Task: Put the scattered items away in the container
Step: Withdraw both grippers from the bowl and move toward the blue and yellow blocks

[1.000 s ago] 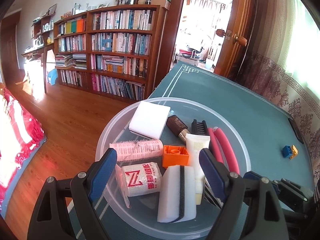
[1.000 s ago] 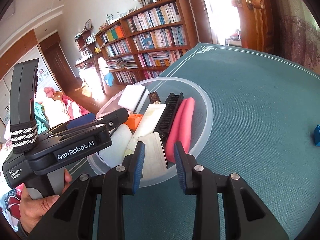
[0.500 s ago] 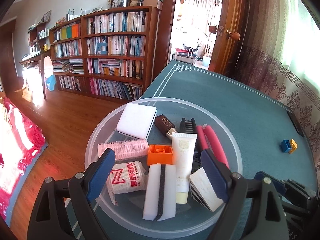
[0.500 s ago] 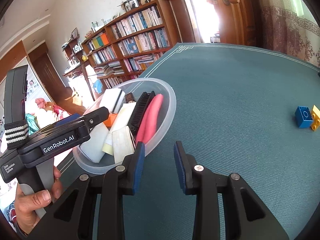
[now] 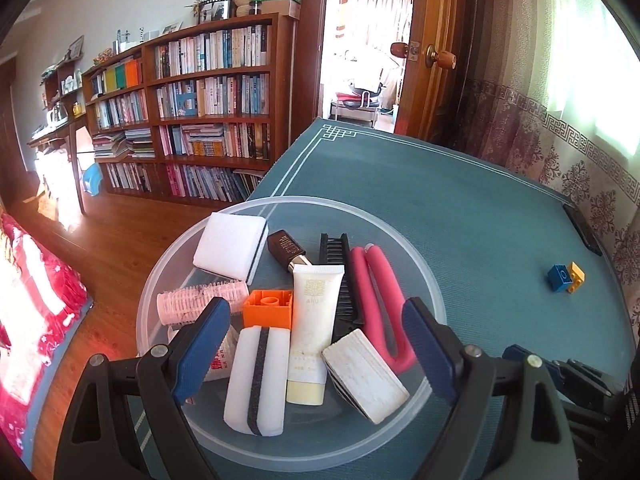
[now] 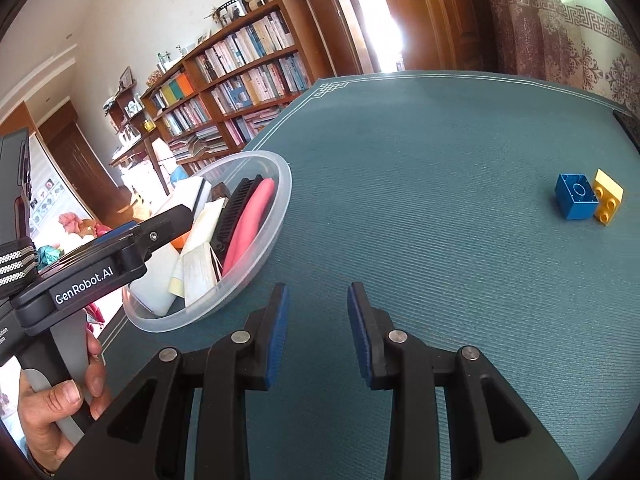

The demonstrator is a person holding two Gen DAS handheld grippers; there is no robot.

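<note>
A teal-covered table [image 6: 420, 208] carries a clear bowl [image 6: 276, 200], blue brick [image 6: 576, 196] and yellow brick [image 6: 608, 196].

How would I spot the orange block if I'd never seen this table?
Find the clear round bowl on the teal tablecloth. Near its middle, beside the cream tube, sits the orange block: the bowl's only orange item, square with a round stud on top.

Bright daylight, blown-out window [image 5: 592, 60] and doorway [image 6: 384, 20], sharp focus, fisheye-bent dark corners
</note>
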